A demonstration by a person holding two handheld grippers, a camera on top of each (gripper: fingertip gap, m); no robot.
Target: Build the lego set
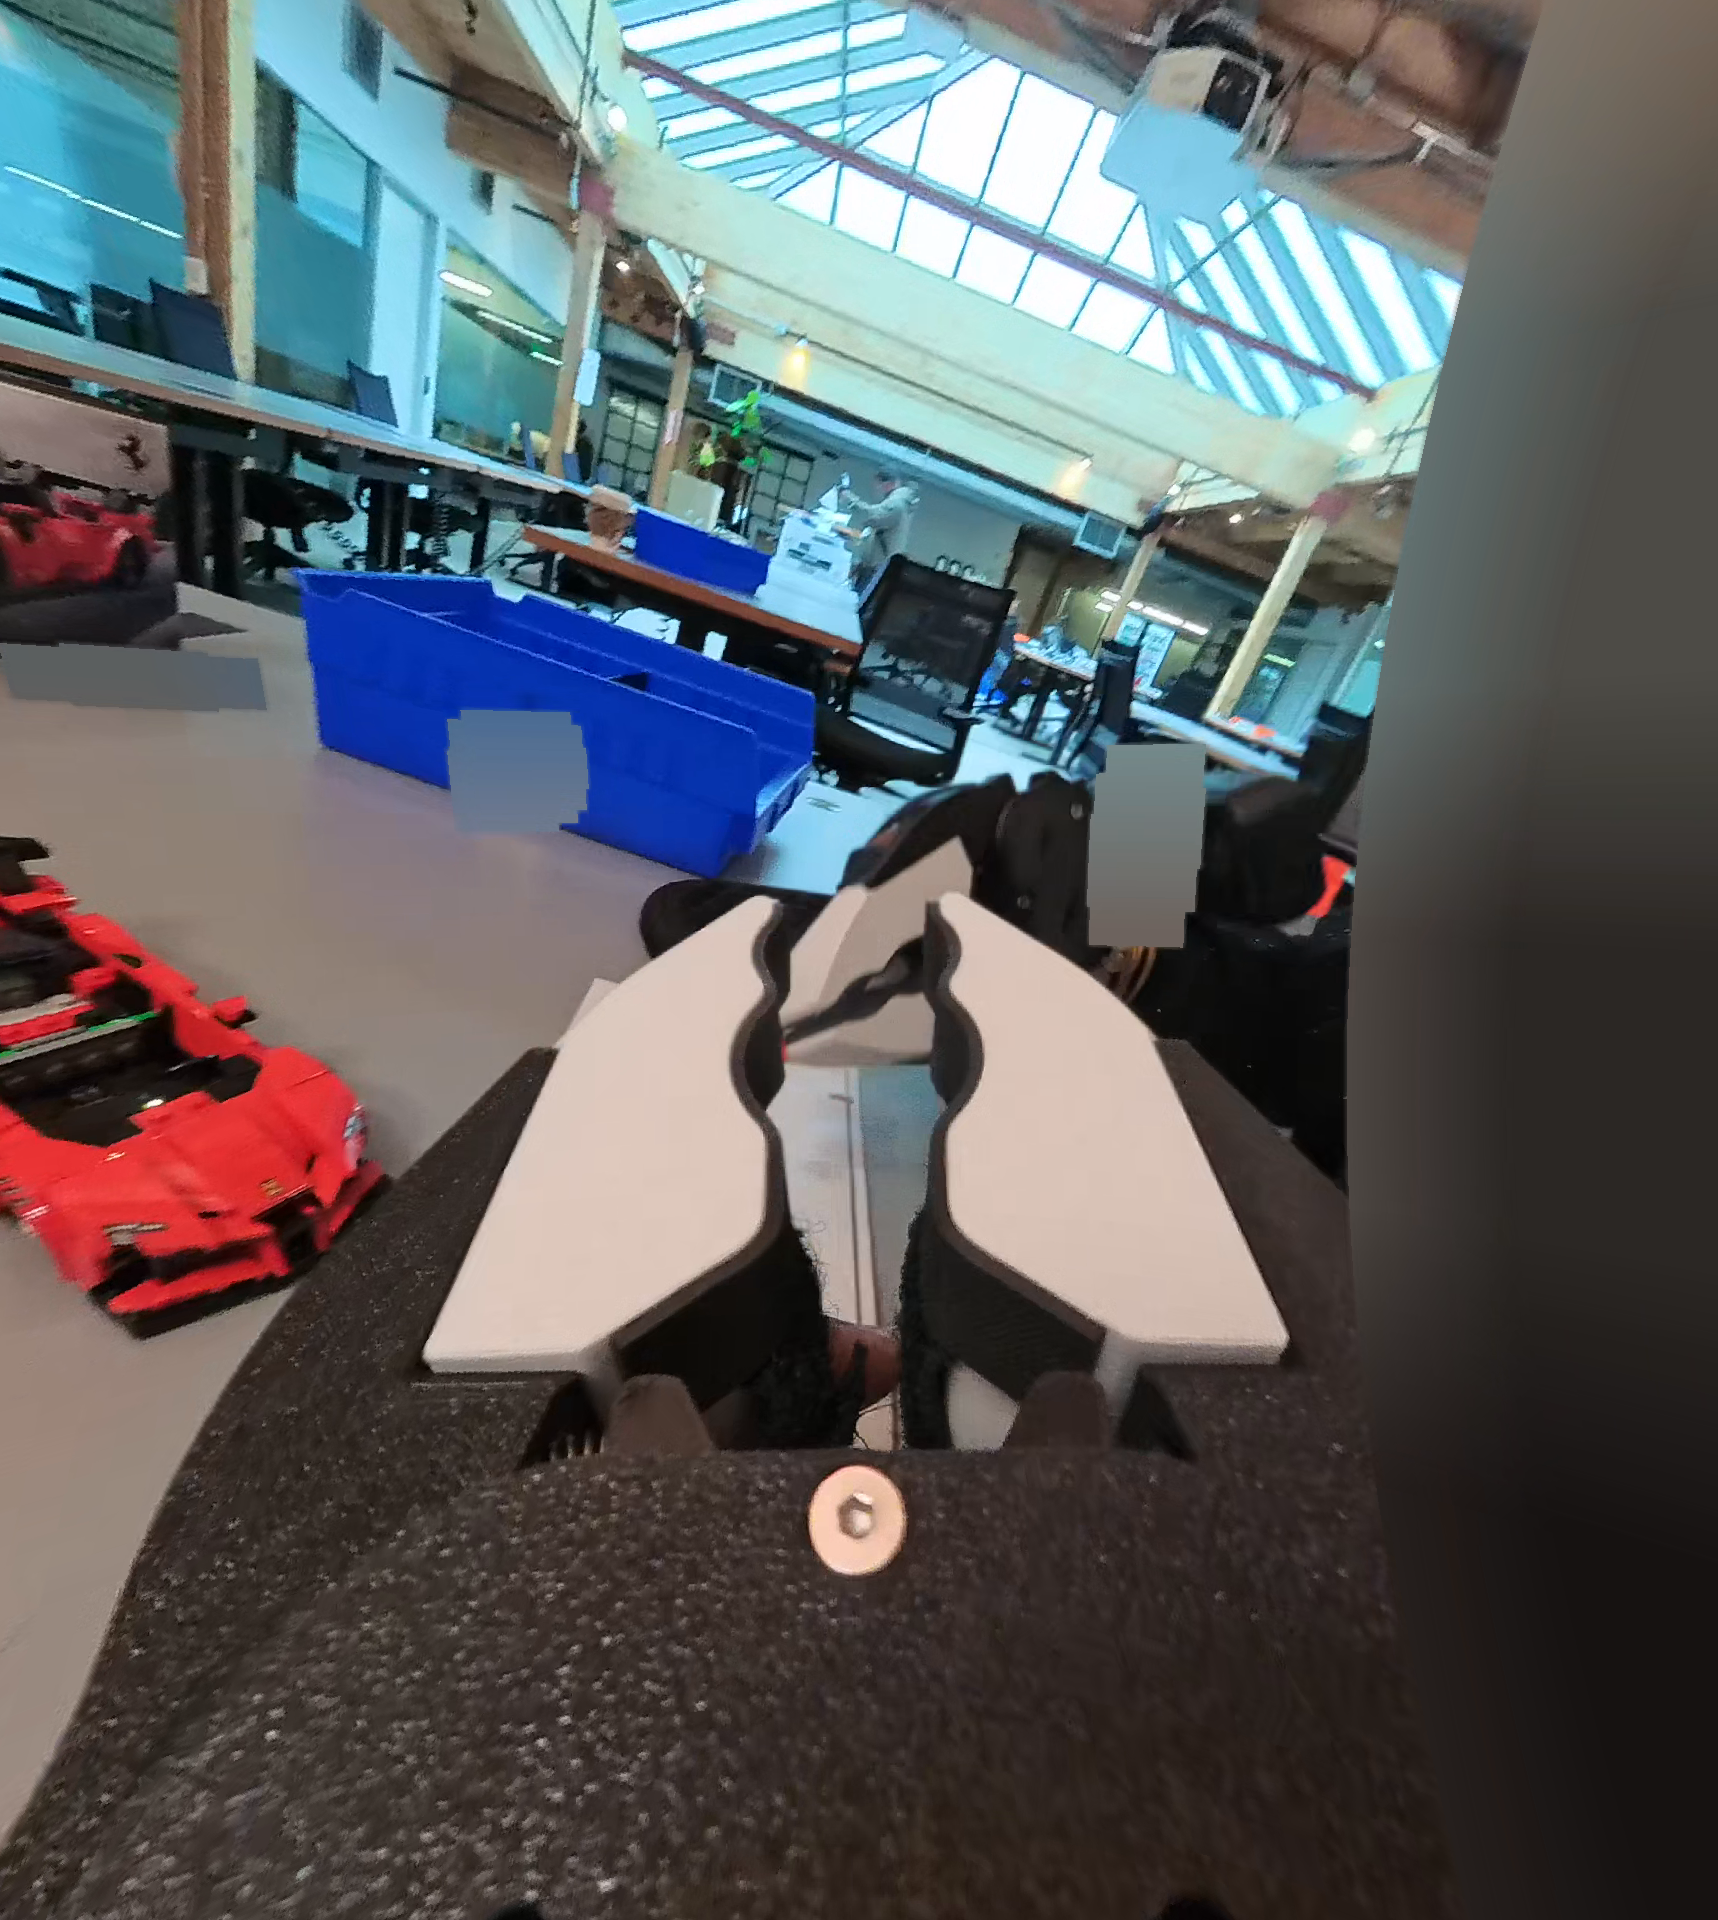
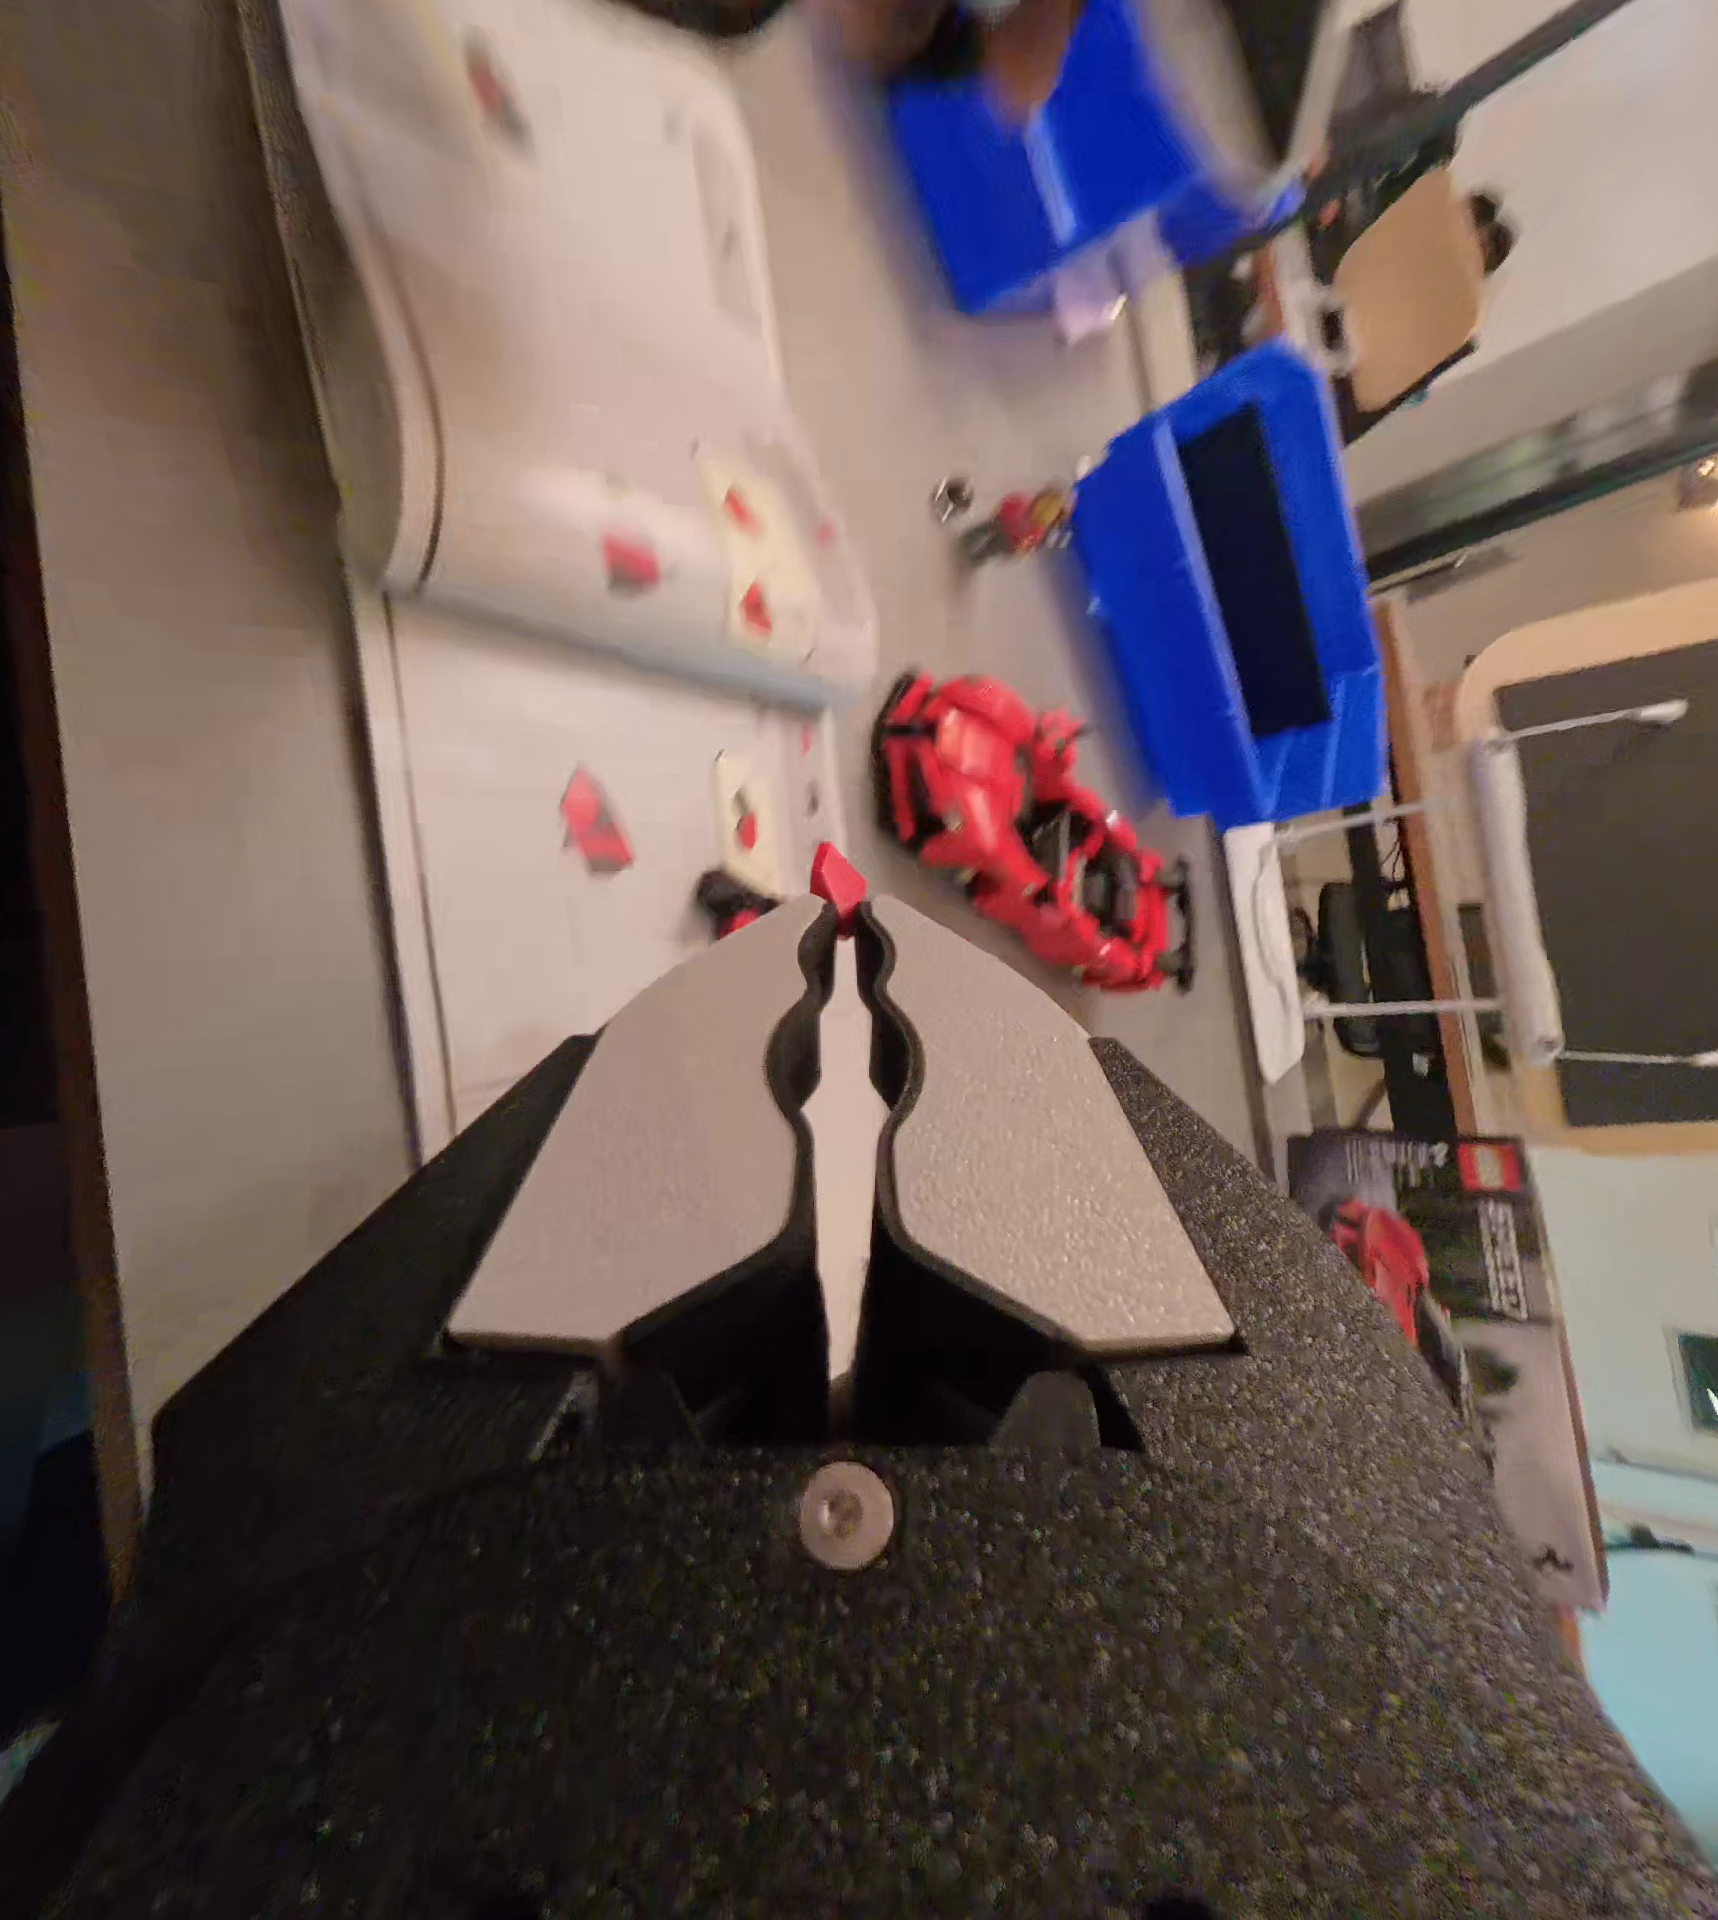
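A red Lego car stands on the grey table to the left of my left gripper. That gripper is open, with nothing between its fingers, and it hovers over the instruction booklet. In the right wrist view, which is turned sideways and blurred, my right gripper is shut on a small red Lego piece that sticks out of its tips. It is above the open booklet. The car lies just beyond it, to the right.
A blue bin stands behind the car, and the Lego box is at the far left. The right wrist view shows two blue bins, loose pieces beside one, and the box. A dark bulky shape lies past the left fingertips.
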